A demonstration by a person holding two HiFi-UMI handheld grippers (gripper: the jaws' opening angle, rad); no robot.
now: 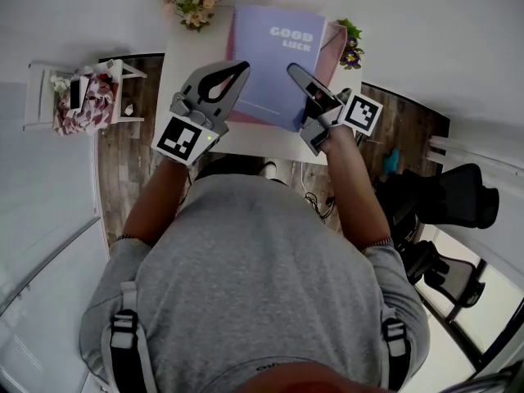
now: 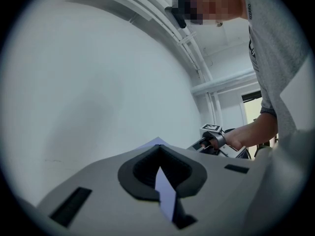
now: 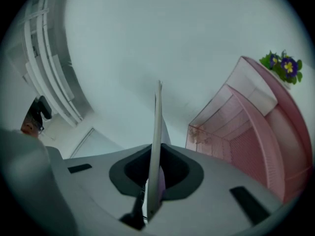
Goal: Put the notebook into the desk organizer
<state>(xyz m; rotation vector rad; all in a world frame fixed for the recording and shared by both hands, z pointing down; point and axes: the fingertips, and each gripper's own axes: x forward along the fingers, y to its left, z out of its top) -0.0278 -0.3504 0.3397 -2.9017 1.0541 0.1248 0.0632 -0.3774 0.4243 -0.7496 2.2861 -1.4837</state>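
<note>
– Purple, flat and thin, with "GOOD LUCK" in white letters on the front. Is that the paper notebook [image 1: 274, 64]?

– Yes. It is up over the white desk [image 1: 192, 64], and a claw holds it on each side.

– What is the left gripper [image 1: 239, 68] doing?

– It is pinched tight on the left edge of the notebook. In the left gripper view a thin purple strip runs right between its grey jaws.

– And the right gripper [image 1: 295, 72]?

– It is clamped on the right side of the notebook. In the right gripper view the notebook stands on its edge between the jaws, like a thin pale line going up.

– Where is the pink mesh desk organizer [image 3: 256, 136]?

– It is at the back of the desk. From above, the notebook covers most of it, and pink peeks out on the right and low on the left. In the right gripper view it sits to the right of the notebook's edge, with a gap between them.

– Is the notebook inside it?

– It does not look like it. I cannot tell if the far end touches it.

– What else is there?

– A little pot of purple flowers [image 1: 351, 49] is just beside the organizer. A bunch of pink and cream flowers [image 1: 190, 6] is at the other back corner. A black office chair [image 1: 458, 199] stands on the floor to the right.
</note>
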